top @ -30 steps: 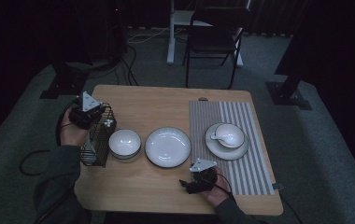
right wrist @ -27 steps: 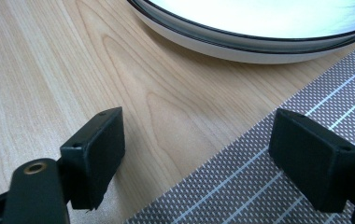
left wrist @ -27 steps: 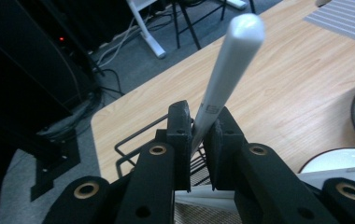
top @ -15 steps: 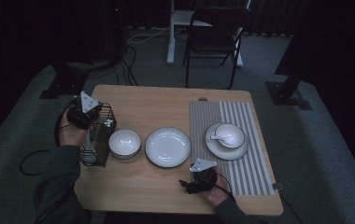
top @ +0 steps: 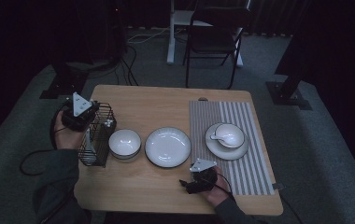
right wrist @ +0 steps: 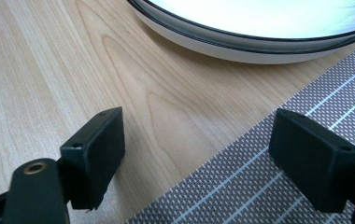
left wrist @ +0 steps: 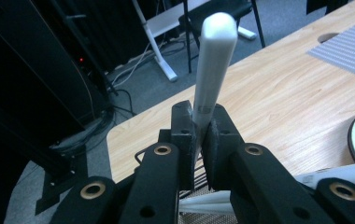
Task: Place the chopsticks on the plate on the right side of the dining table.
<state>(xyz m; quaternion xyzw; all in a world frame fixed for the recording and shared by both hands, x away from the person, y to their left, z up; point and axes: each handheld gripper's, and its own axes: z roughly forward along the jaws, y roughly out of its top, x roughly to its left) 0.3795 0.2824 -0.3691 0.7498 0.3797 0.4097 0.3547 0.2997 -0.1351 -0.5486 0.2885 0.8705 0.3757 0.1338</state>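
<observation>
While my left gripper (left wrist: 199, 140) has its jaws clamped tight on the white handle (left wrist: 213, 60), that handle stands nearly upright at centre frame, long axis vertical, rounded end up, over the wire basket (top: 102, 135) at the counter's (top: 166, 100) left edge. My right gripper (right wrist: 194, 154) rests wide open, holding nothing, near the plate (right wrist: 259, 23).

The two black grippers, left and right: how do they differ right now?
The left gripper is shut on a white spoon handle that stands up between its pads, over the black wire basket; the right gripper is open and holds nothing. The left one is raised at the table's left edge; the right one sits low over the wooden table, at the grey striped mat. Both carry grey three-cornered plates.
</observation>
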